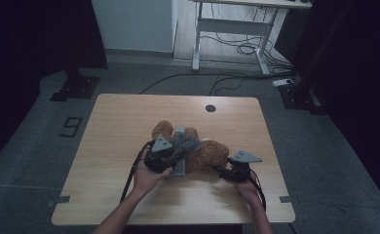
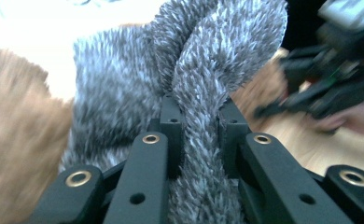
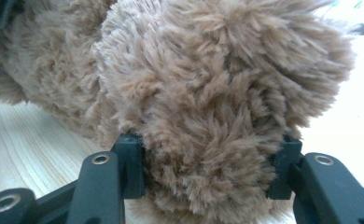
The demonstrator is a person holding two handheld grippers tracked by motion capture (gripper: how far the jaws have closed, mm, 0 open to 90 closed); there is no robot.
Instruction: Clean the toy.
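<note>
Black fingers (image 2: 171, 135) of the left gripper (image 2: 199, 140) pinch fluffy grey cloth (image 2: 203, 84); the right gripper (image 3: 208, 172) clamps the brown furry teddy bear (image 3: 208, 93), probably steadying it.

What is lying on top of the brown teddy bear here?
A grey fuzzy cloth drapes over the brown teddy bear, and the left gripper pinches a fold of it. What the cloth covers on the bear is hidden.

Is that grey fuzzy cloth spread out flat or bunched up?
Bunched up. The grey cloth twists into a thick roll pinched between the left gripper's jaws, draped against the brown teddy bear.
</note>
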